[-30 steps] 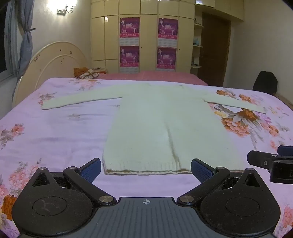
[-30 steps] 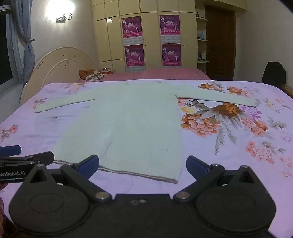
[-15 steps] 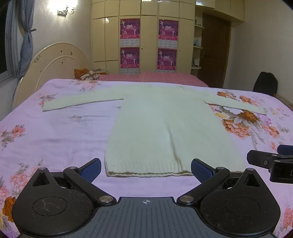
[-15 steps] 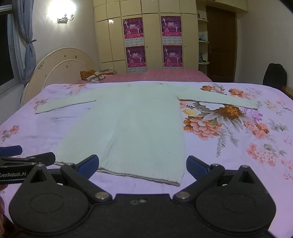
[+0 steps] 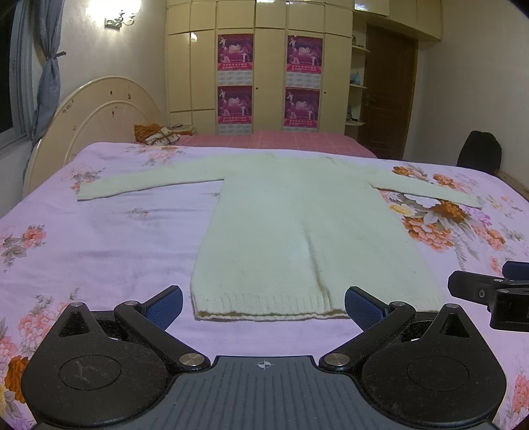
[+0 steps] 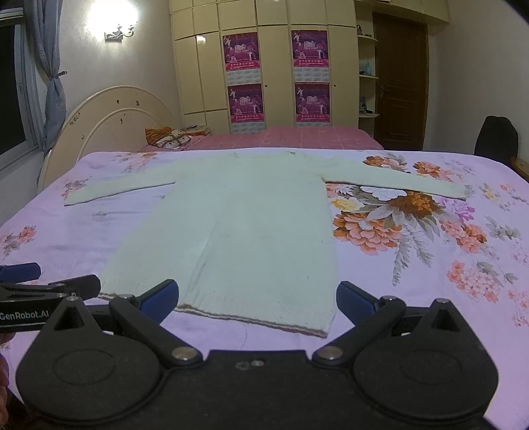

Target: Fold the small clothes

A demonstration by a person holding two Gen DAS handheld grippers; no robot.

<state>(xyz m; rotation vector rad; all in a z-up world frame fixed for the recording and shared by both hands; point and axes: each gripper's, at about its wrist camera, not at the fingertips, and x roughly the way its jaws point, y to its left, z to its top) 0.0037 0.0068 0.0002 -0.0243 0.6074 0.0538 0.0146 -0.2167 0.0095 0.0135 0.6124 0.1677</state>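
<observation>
1. Left tongs (image 5: 263, 306) are spread wide, holding nothing, blue pads (image 5: 165, 302) either side of the sweater hem.
2. Right tongs (image 6: 258, 302) are also spread wide and hold nothing; they hover just short of the hem's right part.
3. Sweater (image 5: 307, 231) is pale cream knit and lies flat on the bed (image 5: 99, 238), straight ahead of both tongs, body running away from them.
4. Both sleeves are stretched out sideways: one sleeve (image 5: 145, 182) goes far left of the left tongs, the other sleeve (image 6: 396, 180) far right of the right tongs.
5. Hem (image 6: 251, 319) has a brownish stripe along its edge and is the part nearest the tongs, between the pads in both views; whether pads touch it, can't tell.
6. Faint crease runs down the middle of the sweater body.
7. Bed cover is pink-lilac with a flower print; a big orange flower patch (image 6: 380, 215) sits ahead-right of the right tongs, just beside the sweater.
8. Right tongs tip shows at the right edge of the left view; left tongs tip, marked GenRobot.AI, shows at the left edge of the right view.
9. Far beyond the tongs: curved headboard (image 5: 99, 115), wardrobe (image 5: 264, 66) with four posters, dark door (image 6: 400, 82), lit wall lamp (image 5: 117, 13).
</observation>
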